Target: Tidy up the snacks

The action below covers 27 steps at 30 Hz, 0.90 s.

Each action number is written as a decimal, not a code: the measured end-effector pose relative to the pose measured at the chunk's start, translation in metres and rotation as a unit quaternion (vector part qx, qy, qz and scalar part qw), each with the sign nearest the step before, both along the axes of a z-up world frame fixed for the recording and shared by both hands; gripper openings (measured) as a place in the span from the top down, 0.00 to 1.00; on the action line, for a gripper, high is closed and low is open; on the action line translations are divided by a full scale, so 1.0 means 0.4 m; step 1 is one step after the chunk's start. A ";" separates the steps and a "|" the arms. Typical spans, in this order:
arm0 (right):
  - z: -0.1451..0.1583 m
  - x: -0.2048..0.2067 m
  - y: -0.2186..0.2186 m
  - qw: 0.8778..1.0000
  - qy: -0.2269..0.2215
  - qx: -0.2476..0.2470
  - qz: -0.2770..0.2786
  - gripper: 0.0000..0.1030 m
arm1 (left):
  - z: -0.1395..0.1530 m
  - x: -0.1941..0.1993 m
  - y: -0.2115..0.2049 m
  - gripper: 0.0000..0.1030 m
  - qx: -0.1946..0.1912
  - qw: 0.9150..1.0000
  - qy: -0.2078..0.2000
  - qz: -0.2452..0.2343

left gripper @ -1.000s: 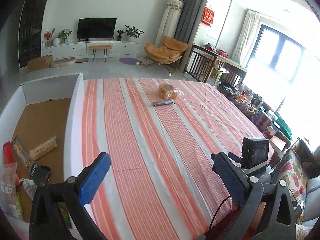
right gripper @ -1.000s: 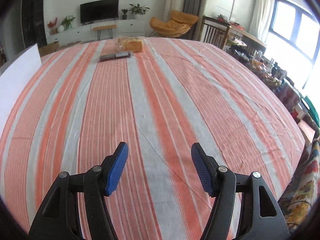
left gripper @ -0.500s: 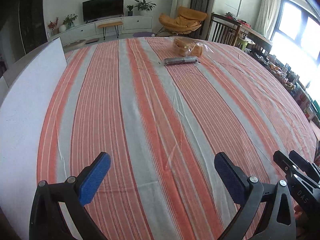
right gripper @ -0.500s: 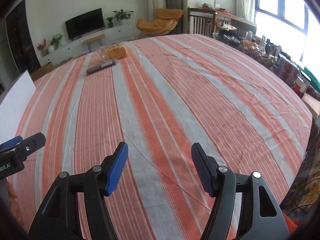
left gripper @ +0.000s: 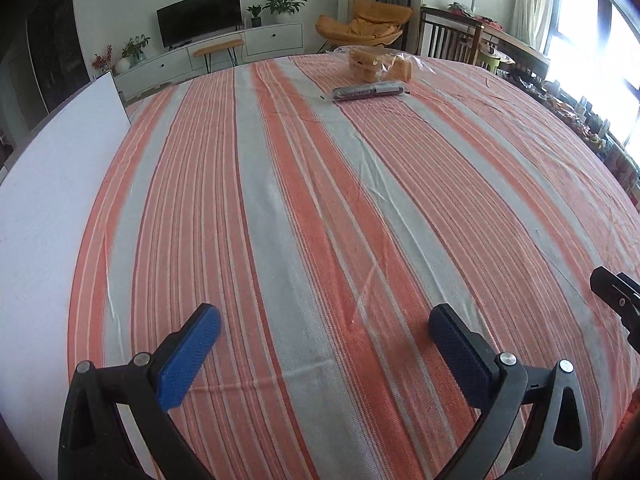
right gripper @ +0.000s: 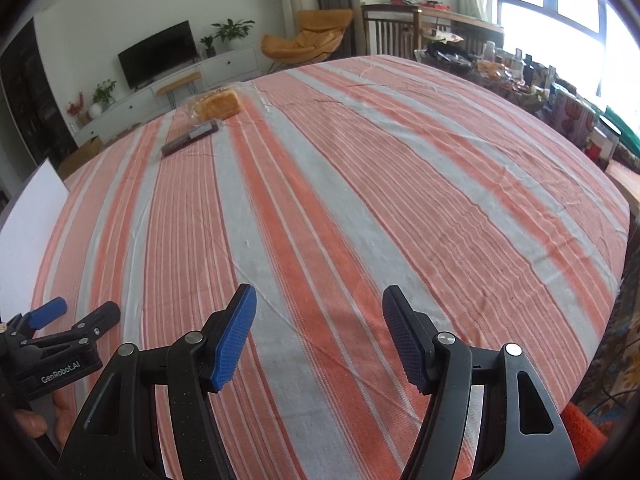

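Two snacks lie at the far end of the striped table: a clear bag of bread (left gripper: 376,65) (right gripper: 219,106) and, just in front of it, a dark snack bar (left gripper: 368,91) (right gripper: 192,137). My left gripper (left gripper: 324,322) hovers low over the near part of the cloth, open, with nothing between its blue pads. My right gripper (right gripper: 316,304) is also open and empty, close beside it on the right. In the right wrist view the left gripper (right gripper: 76,314) shows at the lower left. Both snacks are far ahead of both grippers.
A white box wall (left gripper: 52,184) (right gripper: 28,216) stands along the table's left side. The orange-and-grey striped tablecloth (left gripper: 320,200) covers the table. Beyond the right edge is a cluttered side table (right gripper: 520,76); chairs and a TV cabinet stand behind.
My left gripper has swung away from the box at the left and come down low over the cloth, facing the two snacks. The right gripper has rolled slightly and stayed in place.
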State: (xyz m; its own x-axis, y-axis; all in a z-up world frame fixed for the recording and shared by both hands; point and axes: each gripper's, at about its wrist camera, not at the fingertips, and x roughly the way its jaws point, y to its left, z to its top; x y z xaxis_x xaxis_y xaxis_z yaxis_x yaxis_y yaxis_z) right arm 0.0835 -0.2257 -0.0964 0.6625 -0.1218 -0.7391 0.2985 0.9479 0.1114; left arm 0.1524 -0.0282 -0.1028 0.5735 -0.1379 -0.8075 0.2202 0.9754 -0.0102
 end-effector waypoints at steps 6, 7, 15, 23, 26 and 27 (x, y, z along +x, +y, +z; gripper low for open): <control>-0.004 0.002 -0.009 1.000 0.003 0.011 -0.003 0.33 | 0.000 0.000 0.000 0.00 0.000 1.000 0.000 0.000; -0.004 0.002 -0.009 1.000 0.003 0.012 -0.003 0.33 | 0.000 0.001 0.001 0.00 0.000 1.000 0.000 0.000; -0.014 0.009 -0.014 1.000 0.013 0.024 -0.003 0.33 | 0.000 0.001 0.001 0.00 0.000 1.000 0.000 0.000; -0.020 0.011 -0.012 0.999 0.020 0.026 -0.003 0.33 | 0.000 0.001 0.001 0.00 0.000 1.000 0.000 0.000; -0.021 0.013 -0.009 0.999 0.022 0.025 0.000 0.30 | 0.001 0.001 0.000 0.00 0.000 1.000 0.000 0.000; -0.021 0.013 -0.007 0.999 0.023 0.023 0.000 0.30 | 0.000 0.001 0.001 0.00 0.000 1.000 0.000 0.000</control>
State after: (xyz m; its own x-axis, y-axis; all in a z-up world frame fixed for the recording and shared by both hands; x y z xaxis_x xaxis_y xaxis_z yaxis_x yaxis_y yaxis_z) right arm 0.0888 -0.2286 -0.1048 0.6284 -0.0868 -0.7731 0.3041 0.9421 0.1414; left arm 0.1528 -0.0277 -0.1027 0.5733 -0.1381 -0.8076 0.2204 0.9754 -0.0103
